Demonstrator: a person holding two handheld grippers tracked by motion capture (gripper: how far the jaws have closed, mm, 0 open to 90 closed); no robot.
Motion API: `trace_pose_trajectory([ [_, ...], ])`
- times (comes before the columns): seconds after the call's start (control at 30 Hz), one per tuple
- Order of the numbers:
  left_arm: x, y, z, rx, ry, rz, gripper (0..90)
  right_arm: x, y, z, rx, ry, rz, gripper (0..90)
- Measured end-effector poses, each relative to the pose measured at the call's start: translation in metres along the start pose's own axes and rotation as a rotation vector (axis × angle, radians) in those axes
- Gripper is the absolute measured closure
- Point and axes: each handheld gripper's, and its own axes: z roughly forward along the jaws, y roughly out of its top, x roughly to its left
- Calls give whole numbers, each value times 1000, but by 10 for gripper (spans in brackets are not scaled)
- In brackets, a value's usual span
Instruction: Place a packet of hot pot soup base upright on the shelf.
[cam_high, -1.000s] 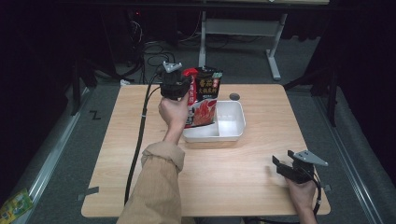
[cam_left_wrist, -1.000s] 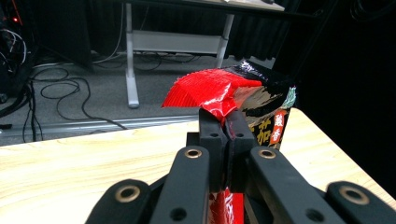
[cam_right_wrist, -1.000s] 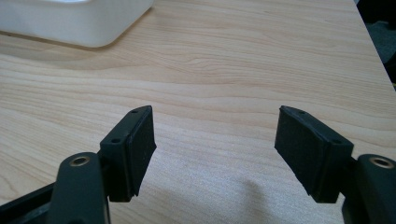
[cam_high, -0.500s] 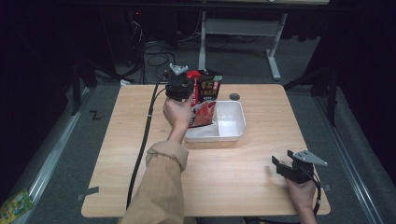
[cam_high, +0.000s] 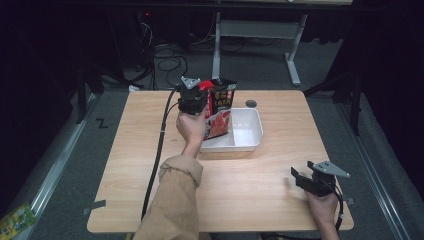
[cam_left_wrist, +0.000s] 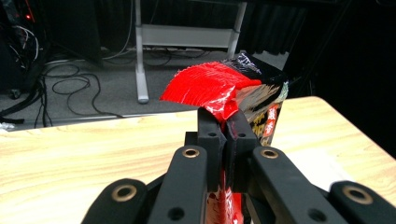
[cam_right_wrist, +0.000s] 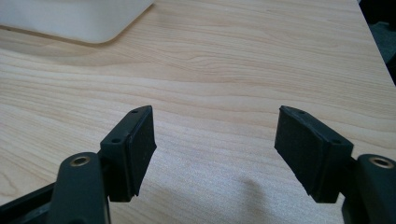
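Lowered since before, left tongs (cam_high: 199, 95) clench snack bag (cam_high: 218, 107) inside white tub (cam_high: 247, 135); right tongs (cam_right_wrist: 215, 154) released.

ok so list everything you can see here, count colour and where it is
snack bag: one, red and black, standing at the left end of the tub, top edge pinched by the left tool
tub: one, white, rectangular, middle of the table
table: one, light wood
round hole cover: one, dark, far edge of the table behind the tub
desk frame: one, grey, on the floor beyond the table
cables: several, black, on the floor beyond the table
wrapper: one, green and yellow, floor at near left
left tool: one, black, shut on the bag's top
right tool: one, black, open, near right of the table
sleeve: one, tan, left arm
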Motion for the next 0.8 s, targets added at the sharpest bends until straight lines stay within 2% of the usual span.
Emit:
trace_pose_trajectory([
  [0.23, -1, -12, 6, 20, -24, 17, 849, 0, 0, 1, 4, -2, -2, 295],
  [0.43, 4, -17, 0, 22, -28, 10, 832, 0, 0, 0, 1, -1, -3, 295],
  [0.6, 10, -17, -5, 46, -54, 17, 816, 1, 0, 1, 6, -1, -2, 296],
  [0.8, 14, -18, -8, 76, -57, 24, 793, 0, 0, 1, 5, -1, -2, 296],
])
